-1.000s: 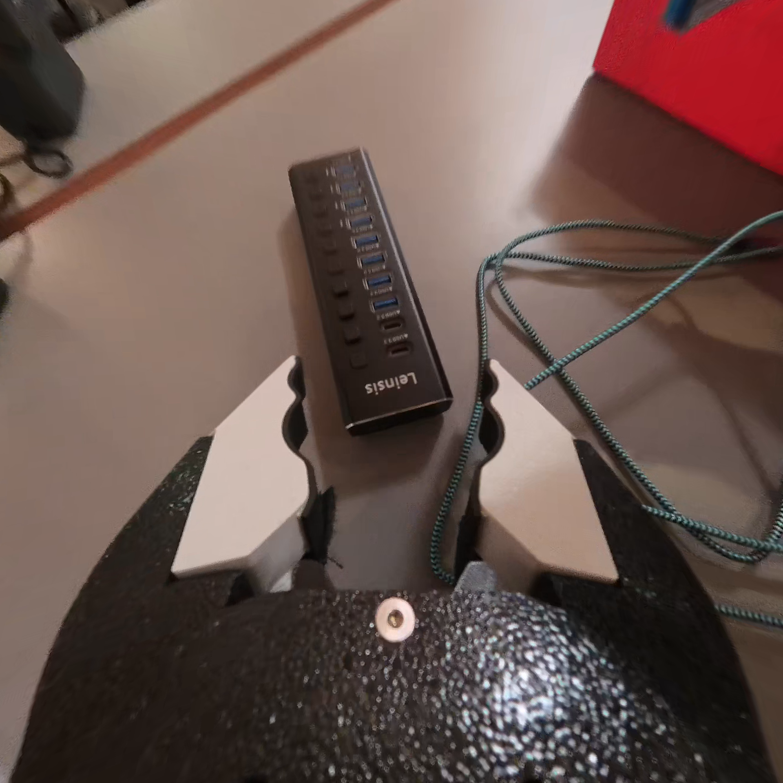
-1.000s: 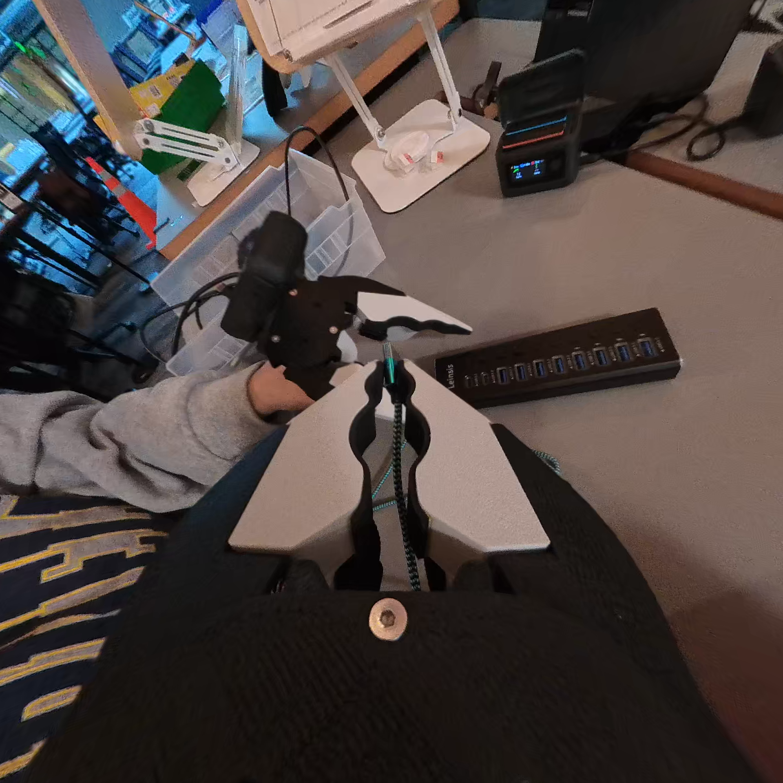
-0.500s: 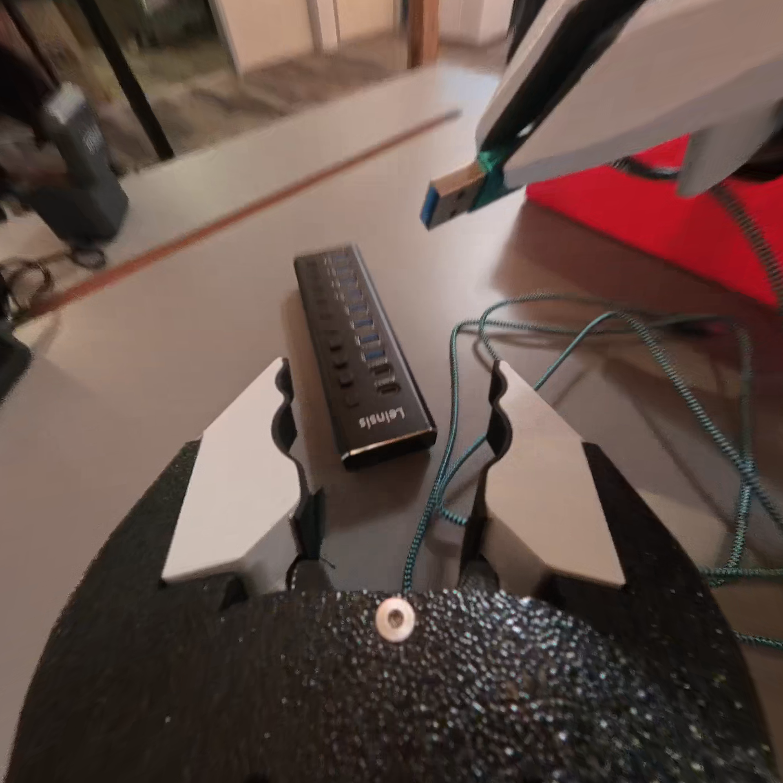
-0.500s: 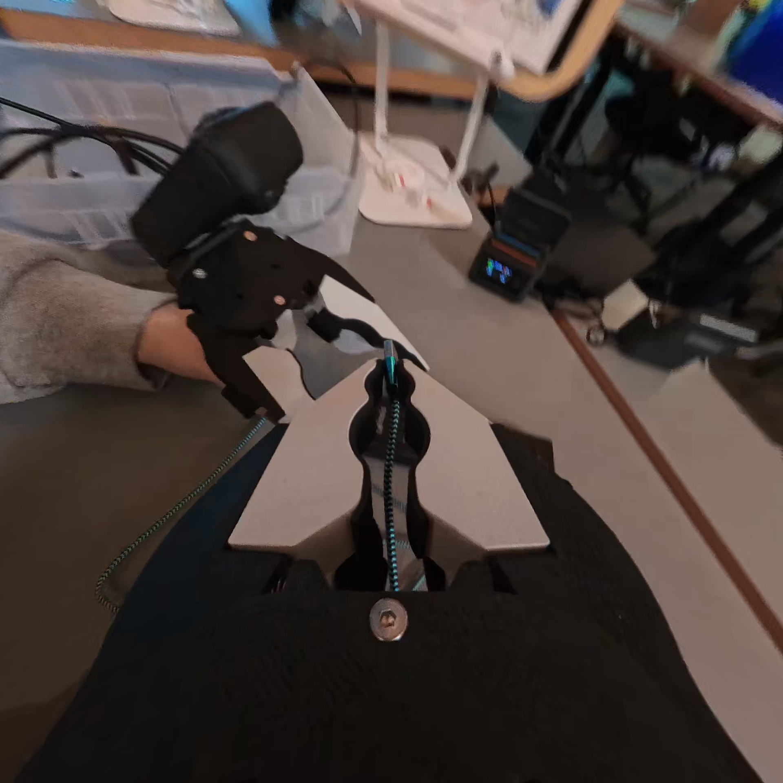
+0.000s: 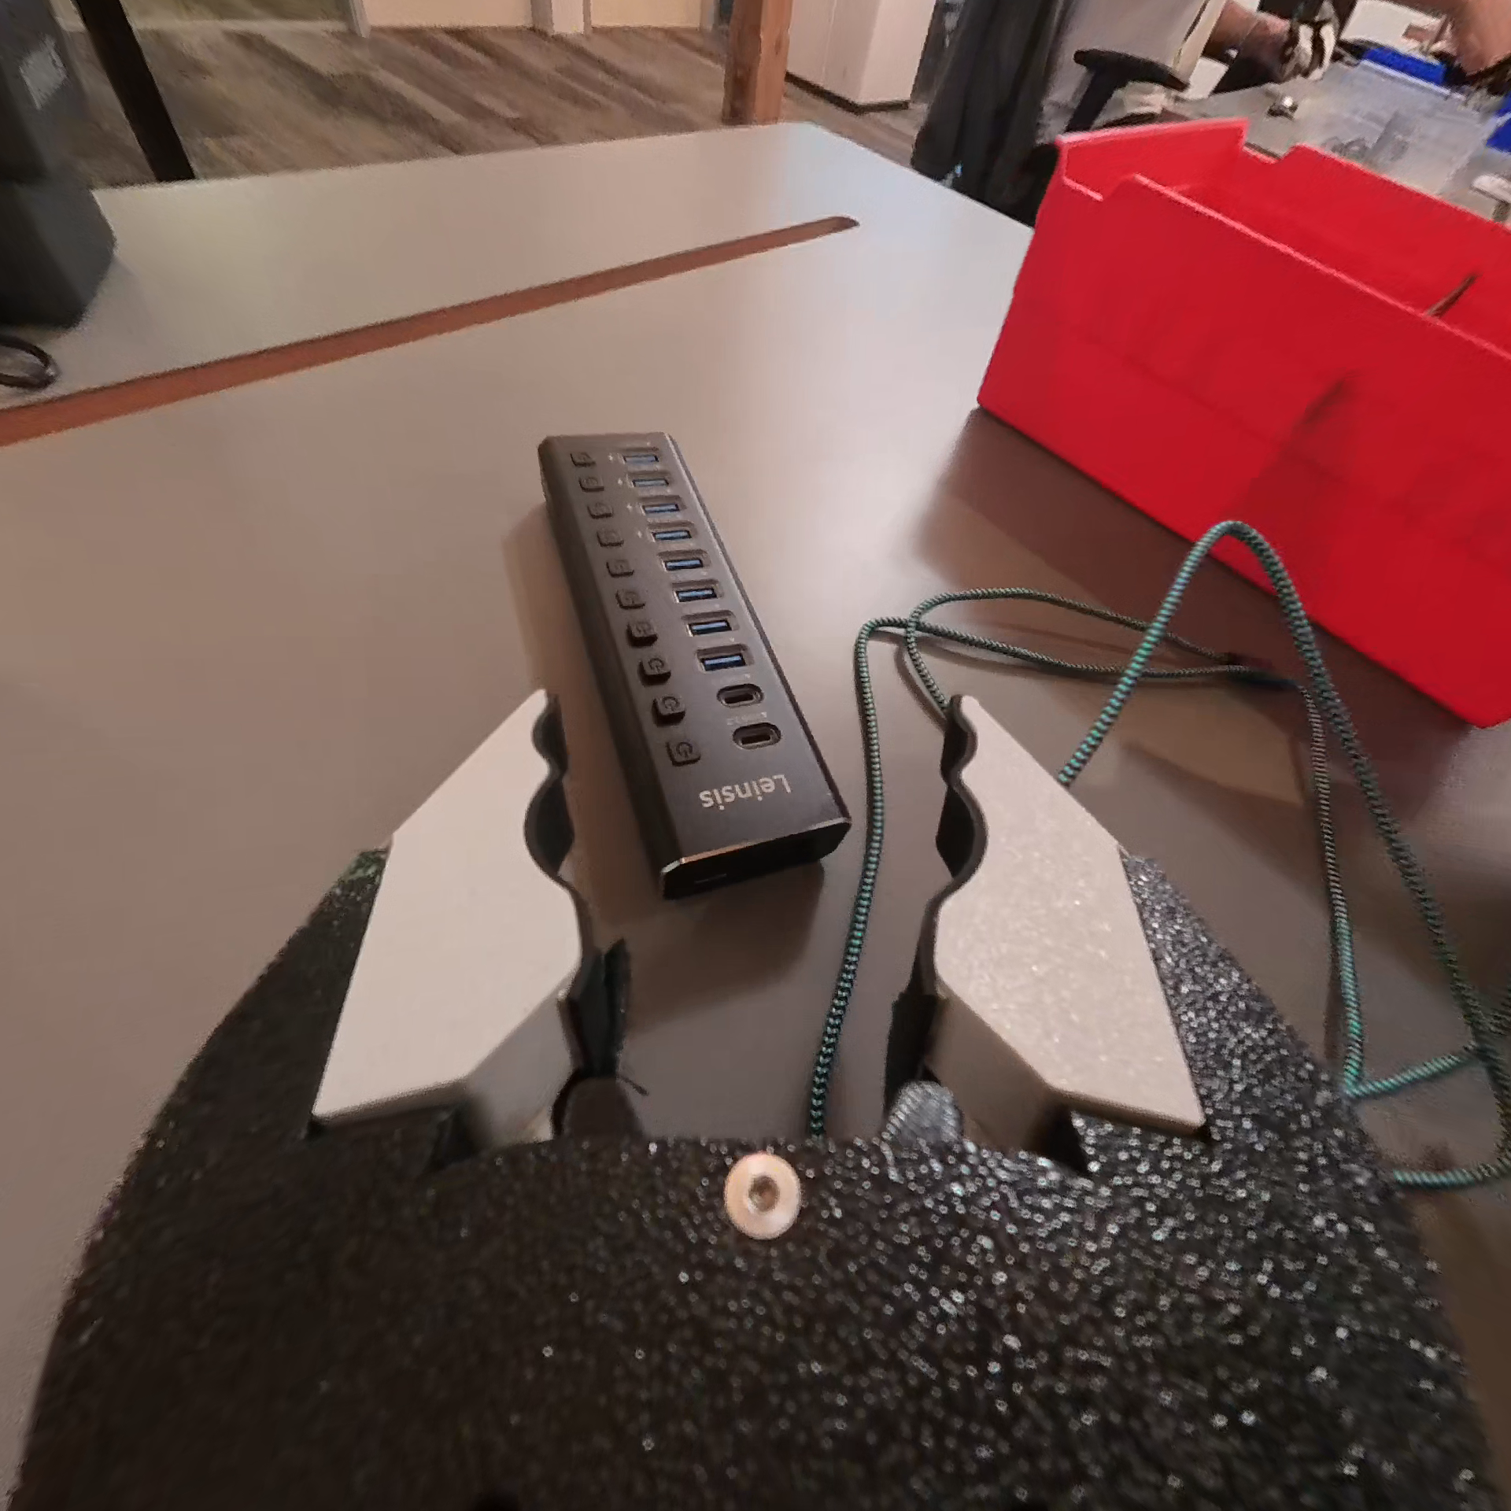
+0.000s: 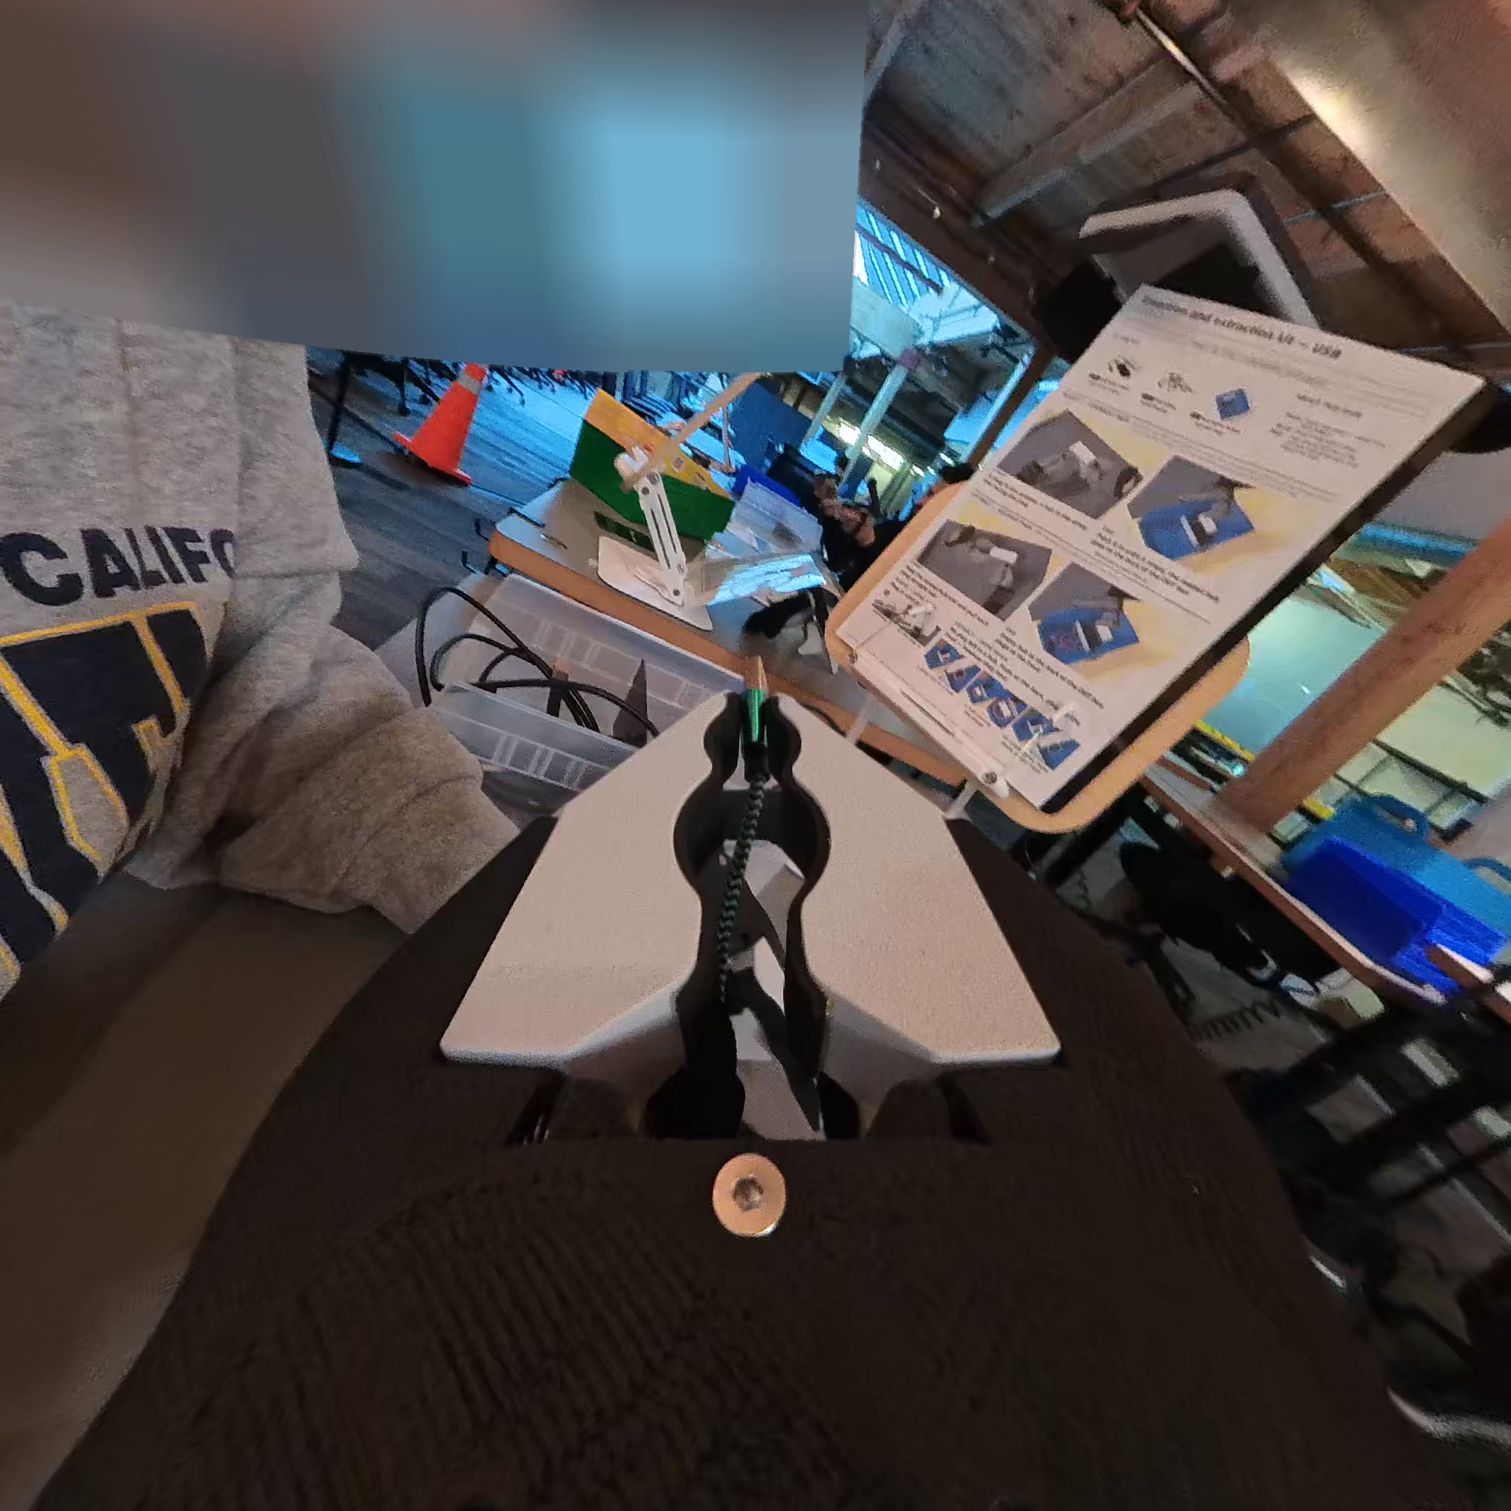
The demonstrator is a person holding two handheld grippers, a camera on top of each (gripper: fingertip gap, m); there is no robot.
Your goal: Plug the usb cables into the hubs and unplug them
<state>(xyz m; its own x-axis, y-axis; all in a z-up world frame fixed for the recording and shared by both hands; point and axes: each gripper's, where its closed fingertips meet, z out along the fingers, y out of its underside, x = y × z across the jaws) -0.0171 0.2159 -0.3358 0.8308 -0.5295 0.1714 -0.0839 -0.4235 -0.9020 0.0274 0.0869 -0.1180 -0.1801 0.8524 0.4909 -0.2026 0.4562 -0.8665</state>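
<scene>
A long black USB hub (image 5: 691,654) lies flat on the grey table, its row of blue ports all free. My left gripper (image 5: 748,711) is open, its fingertips on either side of the hub's near end, just above the table. A green-and-black braided USB cable (image 5: 867,818) loops on the table to the hub's right and runs under my right finger. My right gripper (image 6: 754,703) is shut on the cable's plug (image 6: 754,695), which sticks out past the fingertips; it is raised and points up and away from the table. The hub is out of the right wrist view.
A red bin (image 5: 1275,392) stands on the table to the right of the hub. A brown seam (image 5: 409,327) crosses the table behind it. The right wrist view shows a person's grey sweatshirt (image 6: 188,654), an instruction sheet on a stand (image 6: 1145,572) and clear bins (image 6: 540,719). Tip to tip, the grippers are about 25 cm apart. The long black USB hub (image 5: 691,654) is about 4 cm from my left fingertips.
My right gripper has swung upward with the plug and left the left wrist view. My left gripper has stayed open near the hub's near end and tilted up slightly.
</scene>
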